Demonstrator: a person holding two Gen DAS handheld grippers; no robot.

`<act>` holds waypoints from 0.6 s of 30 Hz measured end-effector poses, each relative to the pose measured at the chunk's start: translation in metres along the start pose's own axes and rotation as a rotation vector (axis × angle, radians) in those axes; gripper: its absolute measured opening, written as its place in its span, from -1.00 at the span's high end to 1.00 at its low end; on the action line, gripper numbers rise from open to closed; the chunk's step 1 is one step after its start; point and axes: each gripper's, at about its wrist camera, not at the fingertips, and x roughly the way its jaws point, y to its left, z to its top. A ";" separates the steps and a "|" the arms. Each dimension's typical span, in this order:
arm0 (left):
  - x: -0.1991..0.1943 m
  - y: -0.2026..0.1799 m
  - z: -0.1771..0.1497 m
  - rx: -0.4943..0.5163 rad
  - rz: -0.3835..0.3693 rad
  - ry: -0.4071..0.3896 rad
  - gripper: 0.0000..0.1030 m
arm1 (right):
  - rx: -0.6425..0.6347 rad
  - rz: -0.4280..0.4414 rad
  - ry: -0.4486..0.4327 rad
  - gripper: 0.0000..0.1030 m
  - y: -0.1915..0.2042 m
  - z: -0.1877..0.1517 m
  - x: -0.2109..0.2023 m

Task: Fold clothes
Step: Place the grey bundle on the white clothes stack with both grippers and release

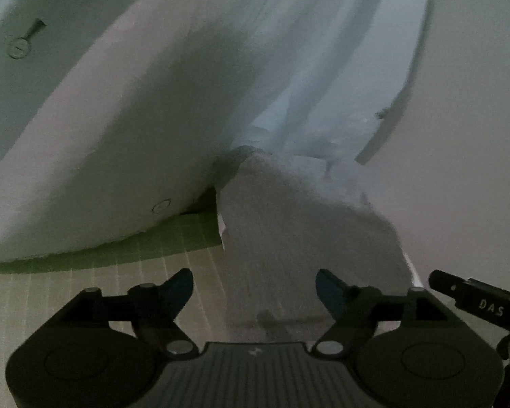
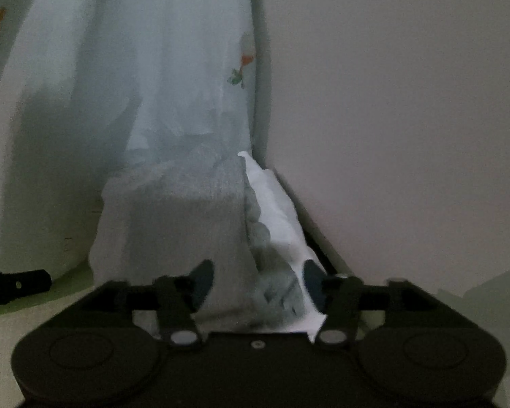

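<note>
The pale garment point(image 1: 289, 224) hangs bunched between both wide-spread grippers, its hem lying between the fingers of the left gripper point(image 1: 254, 289) and the right gripper point(image 2: 259, 280), neither clamped on it. Below lies a green gridded mat point(image 1: 146, 272), with a plain wall point(image 2: 408, 119) behind. Only the right view shows small orange-and-green prints point(image 2: 243, 68); the left view shows the other tool's black tip point(image 1: 476, 297).

one pale garment point(image 1: 289, 102), one green grid mat point(image 1: 173, 238) (partly covered), two tools.
</note>
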 end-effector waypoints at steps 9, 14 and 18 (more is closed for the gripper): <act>-0.076 -0.002 -0.057 0.020 0.008 0.003 -0.91 | -0.019 0.030 -0.003 -1.00 0.001 -0.054 -0.093; -0.100 -0.013 -0.095 0.051 0.016 0.077 -0.92 | -0.026 -0.003 0.047 -1.00 -0.001 -0.095 -0.124; -0.121 -0.021 -0.122 0.097 0.028 0.104 -0.99 | 0.005 -0.012 0.052 -1.00 -0.006 -0.122 -0.151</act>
